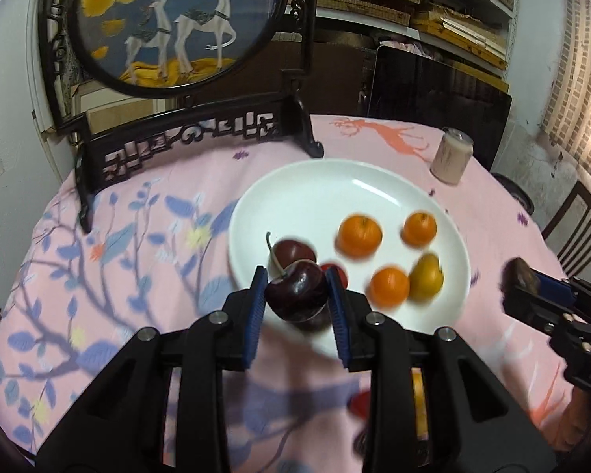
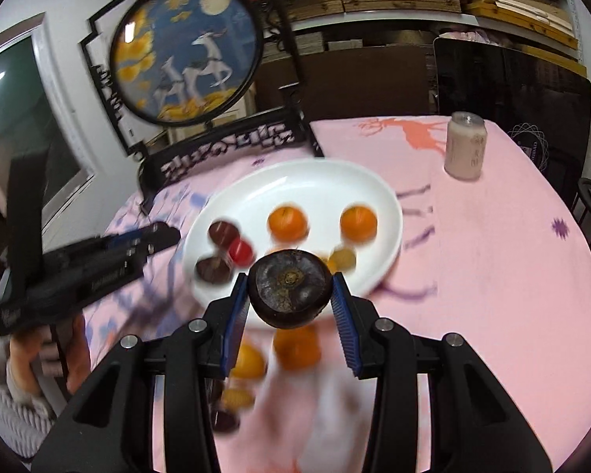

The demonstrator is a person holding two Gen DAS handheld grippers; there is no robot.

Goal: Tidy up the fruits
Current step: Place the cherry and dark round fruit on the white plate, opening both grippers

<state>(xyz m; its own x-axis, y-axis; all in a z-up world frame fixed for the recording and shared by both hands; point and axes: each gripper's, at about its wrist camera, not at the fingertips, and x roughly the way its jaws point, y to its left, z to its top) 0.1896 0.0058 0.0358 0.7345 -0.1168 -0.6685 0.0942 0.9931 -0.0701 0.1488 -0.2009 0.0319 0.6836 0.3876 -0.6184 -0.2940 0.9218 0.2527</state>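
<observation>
Both tools loaded over the white round plate [image 1: 295, 181]

Left tool [image 1: 297, 295] pinches a dark red cherry [image 1: 297, 293] — right tool [image 2: 291, 295] pinches a dark brown round fruit [image 2: 289, 287] — above the plate's near rim.

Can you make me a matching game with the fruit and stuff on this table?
Things:
1. dark red cherry
2. dark brown round fruit
3. white plate
4. pale jar

Places:
A. near the table's far edge
B. in the right gripper
C. holding orange fruits
D. in the left gripper

Pairs: 1-D, 2-B, 3-C, 4-A
</observation>
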